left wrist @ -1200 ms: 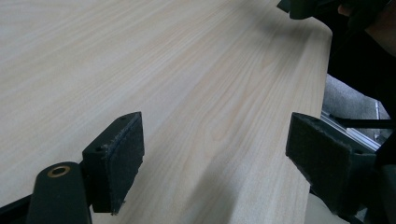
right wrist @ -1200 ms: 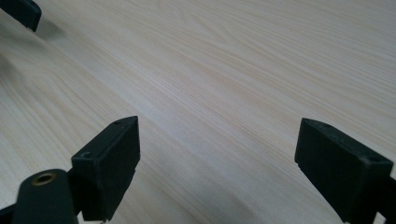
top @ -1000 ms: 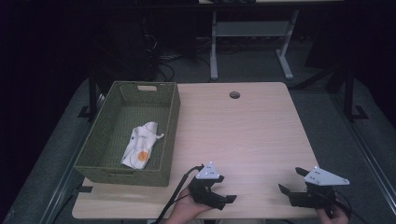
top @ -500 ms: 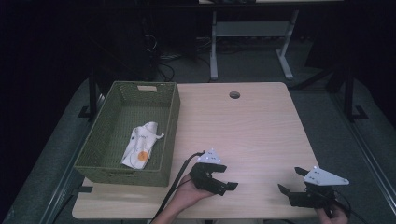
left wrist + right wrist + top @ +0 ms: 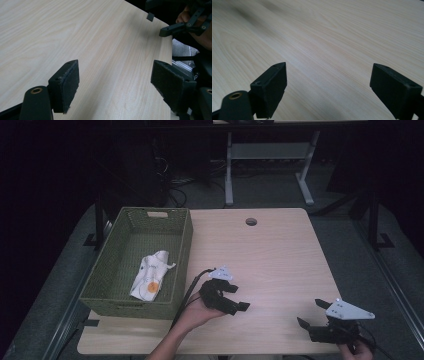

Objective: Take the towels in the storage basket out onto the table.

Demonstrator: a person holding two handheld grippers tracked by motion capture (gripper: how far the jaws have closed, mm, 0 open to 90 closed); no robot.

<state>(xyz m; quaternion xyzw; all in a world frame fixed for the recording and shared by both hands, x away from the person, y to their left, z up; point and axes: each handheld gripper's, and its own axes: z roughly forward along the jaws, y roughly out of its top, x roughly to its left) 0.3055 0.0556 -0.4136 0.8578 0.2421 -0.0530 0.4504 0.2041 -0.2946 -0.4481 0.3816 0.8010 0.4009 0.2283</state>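
- Left gripper (image 5: 235, 300) held above the table (image 5: 280, 255), just right of the basket (image 5: 185, 240); jaws apart w/ nothing between, only bare wood behind them in the left gripper view.
- Its jaws have just been opening a bit further, nothing gripped.
- Prob. held like this to line up for a reach toward the basket – my guess.
- Right gripper (image 5: 311, 314) sits low at the near right corner of the table, well apart from the basket; jaws wide, nothing held. Looks parked, out of the way.
- Cloth (image 5: 151, 276) lies in the basket, on the bottom, toward the near end by the right wall.
- Cloth: white, crumpled, long-ish bundle w/ an orange spot near the lower end; looks soft & limp.
- Basket: green woven, open top, handle slot in the far wall, at the table's left edge.
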